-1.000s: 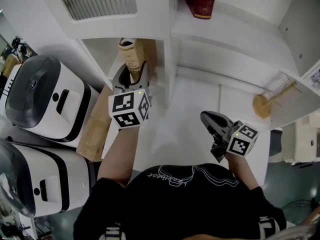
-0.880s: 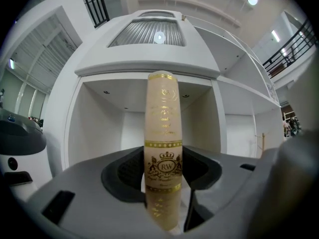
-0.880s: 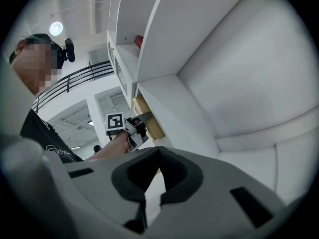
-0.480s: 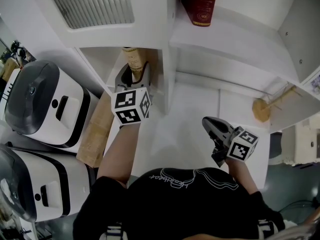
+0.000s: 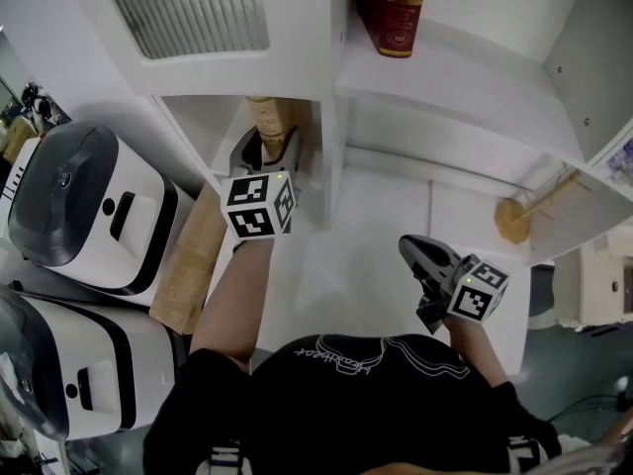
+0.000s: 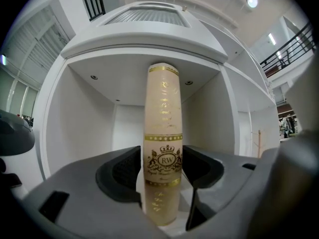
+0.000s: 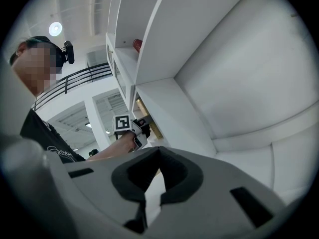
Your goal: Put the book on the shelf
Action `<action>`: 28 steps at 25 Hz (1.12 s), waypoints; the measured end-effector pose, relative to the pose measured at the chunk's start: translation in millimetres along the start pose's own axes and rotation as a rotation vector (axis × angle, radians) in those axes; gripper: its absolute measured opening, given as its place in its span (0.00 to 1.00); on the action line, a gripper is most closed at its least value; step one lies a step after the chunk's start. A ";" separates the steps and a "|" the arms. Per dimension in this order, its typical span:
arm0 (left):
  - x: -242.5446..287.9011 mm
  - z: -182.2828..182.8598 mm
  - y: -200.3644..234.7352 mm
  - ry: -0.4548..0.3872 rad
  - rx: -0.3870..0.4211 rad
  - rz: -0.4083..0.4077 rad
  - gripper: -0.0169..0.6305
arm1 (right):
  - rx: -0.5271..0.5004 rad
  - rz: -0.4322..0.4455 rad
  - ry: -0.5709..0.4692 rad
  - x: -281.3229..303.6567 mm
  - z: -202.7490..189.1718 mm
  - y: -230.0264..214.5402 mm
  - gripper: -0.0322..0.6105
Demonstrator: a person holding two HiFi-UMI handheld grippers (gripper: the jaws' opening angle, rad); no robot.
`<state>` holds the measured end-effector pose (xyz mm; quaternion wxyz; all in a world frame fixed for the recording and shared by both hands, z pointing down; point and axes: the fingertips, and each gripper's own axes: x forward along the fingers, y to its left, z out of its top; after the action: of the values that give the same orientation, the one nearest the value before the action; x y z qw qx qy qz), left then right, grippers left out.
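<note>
A cream book (image 5: 267, 117) with gold print stands upright inside the lower left shelf compartment (image 5: 203, 117); in the left gripper view its spine (image 6: 163, 133) rises between the jaws. My left gripper (image 5: 265, 148) reaches into that compartment. Its jaws are opening, with the book still between them (image 6: 162, 171) and the pads no longer pressing on it. My right gripper (image 5: 413, 250) hangs over the white counter (image 5: 376, 226) to the right. It is shut (image 7: 149, 193) and holds nothing.
A dark red book (image 5: 393, 8) stands on the higher shelf at the right. Two white and grey appliances (image 5: 89, 206) sit at the left beside a cardboard box (image 5: 188, 265). A small wooden stand (image 5: 519, 211) is at the right under the shelf.
My left gripper has moved a little deeper towards the compartment with the book. The right gripper has stayed nearly still.
</note>
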<state>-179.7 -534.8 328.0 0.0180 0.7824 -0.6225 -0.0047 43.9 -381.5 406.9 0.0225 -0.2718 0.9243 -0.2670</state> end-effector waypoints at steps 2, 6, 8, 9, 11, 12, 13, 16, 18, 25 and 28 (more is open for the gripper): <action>-3.0 -3.4 0.3 0.007 -0.017 -0.013 0.42 | -0.003 0.002 -0.003 -2.5 0.1 2.6 0.06; -19.7 -6.4 3.7 0.004 -0.073 -0.026 0.45 | -0.017 0.024 -0.002 -5.4 -0.8 12.2 0.06; -34.1 -6.5 4.6 0.007 -0.101 -0.034 0.45 | -0.027 0.043 0.001 -6.5 -1.3 19.2 0.06; -41.6 -7.2 4.0 0.015 -0.117 -0.042 0.45 | -0.033 0.051 0.001 -7.1 -1.2 22.2 0.06; -55.6 -9.4 -0.9 0.042 -0.157 -0.076 0.45 | -0.045 0.065 0.002 -8.0 -0.2 27.6 0.06; -62.6 -9.9 -5.4 0.055 -0.178 -0.103 0.45 | -0.051 0.073 0.002 -8.2 0.3 30.6 0.06; -70.4 -9.9 -10.6 0.065 -0.195 -0.131 0.45 | -0.057 0.084 0.002 -8.4 0.4 34.2 0.06; -98.3 -9.4 -29.7 0.078 -0.228 -0.198 0.44 | -0.071 0.118 -0.001 -10.4 -0.6 46.4 0.06; -118.1 -11.8 -49.3 0.079 -0.255 -0.255 0.34 | -0.079 0.135 -0.003 -12.7 -1.1 53.0 0.06; -178.4 -25.3 -128.0 0.095 -0.294 -0.473 0.06 | -0.108 0.180 -0.014 -26.0 -3.6 71.1 0.06; -196.2 -25.5 -151.0 0.074 -0.337 -0.518 0.04 | -0.123 0.191 -0.019 -32.6 -3.9 76.1 0.06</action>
<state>-75.9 -309.2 345.3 0.1684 0.9006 -0.3918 -0.0839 33.6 -308.8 368.4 0.0396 -0.1859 0.9604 -0.2037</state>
